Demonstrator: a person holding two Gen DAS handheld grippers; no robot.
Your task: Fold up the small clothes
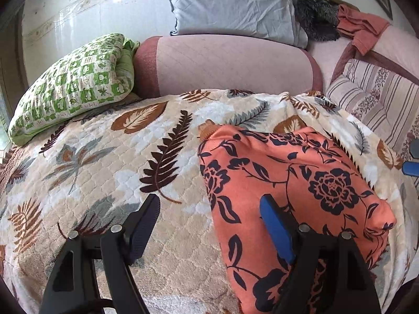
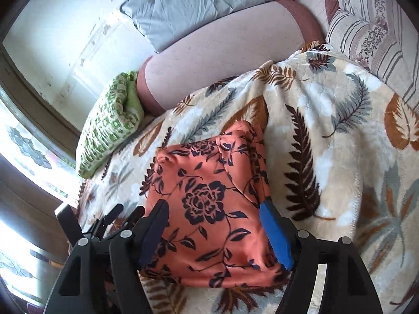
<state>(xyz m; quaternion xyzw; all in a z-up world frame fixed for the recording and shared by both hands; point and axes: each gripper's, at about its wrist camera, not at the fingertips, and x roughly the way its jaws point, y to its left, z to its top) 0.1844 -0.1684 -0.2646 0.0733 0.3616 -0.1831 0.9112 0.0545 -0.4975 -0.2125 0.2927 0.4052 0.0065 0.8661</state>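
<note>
Left wrist view: left gripper jaws spread wide, nothing clamped. Dark finger over bare leaf-print blanket; blue-padded finger over the near part of the orange floral garment, pad not pressing the cloth as far as can be judged. Garment lies folded into a rough rectangle on the blanket, right of centre. Its near edge is cut off behind the gripper body. At the far right edge, a blue and dark fragment, too little in frame to identify. Behind the blanket: green patterned pillow, pink bolster, grey pillow, striped cushion. A dark furry shape beside the grey pillow is unclear.

Right wrist view: right gripper released, jaws standing well apart, empty. Both fingers straddle the orange floral garment, which lies flat on the blanket between and beyond them; the blue pad sits at the cloth's right edge, contact uncertain. Black linkage of the left gripper shows at lower left, partly hidden. Window area at left is overexposed.
</note>
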